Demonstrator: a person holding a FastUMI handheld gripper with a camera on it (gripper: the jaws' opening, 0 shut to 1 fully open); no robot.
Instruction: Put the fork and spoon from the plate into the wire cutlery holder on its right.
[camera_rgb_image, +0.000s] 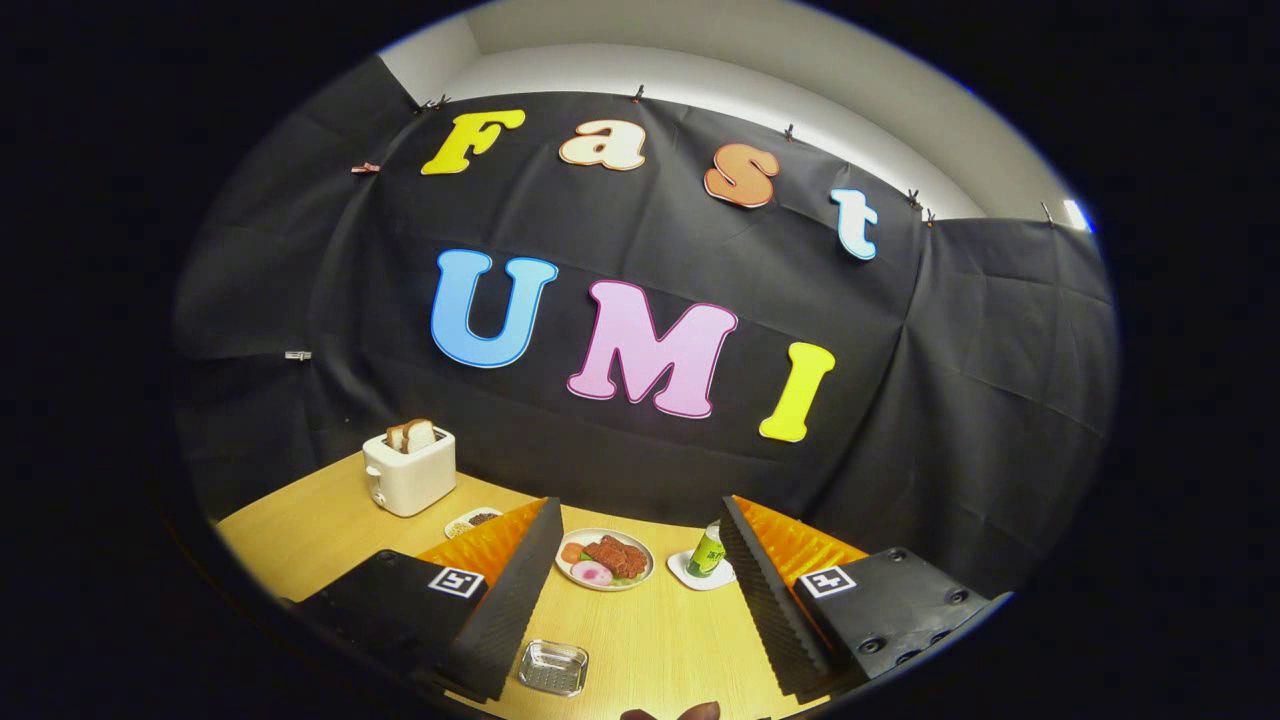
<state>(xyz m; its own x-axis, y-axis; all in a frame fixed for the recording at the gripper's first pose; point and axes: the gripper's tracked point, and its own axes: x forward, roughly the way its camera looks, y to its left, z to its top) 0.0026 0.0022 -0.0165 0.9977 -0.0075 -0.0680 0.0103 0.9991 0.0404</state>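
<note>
Hovering above light wooden desk (300, 540), gripper (635, 585) held w/ fingers wide apart, nothing gripped. Round white plate w/ food (604, 559) seen between fingers, just ahead. Fork, spoon, wire holder not made out; long axis can't be judged.

Black cloth (640, 430) drapes the back of the booth, creased into squares and clipped along its top edge. Above it, at twelve o'clock, a pale wall (800, 90) runs in a lit band, brightest at two o'clock where a small glare (1078, 214) shows. Down at six o'clock the light wooden tabletop (300, 540) spreads out, evenly lit, meeting the cloth along its far edge.
</note>
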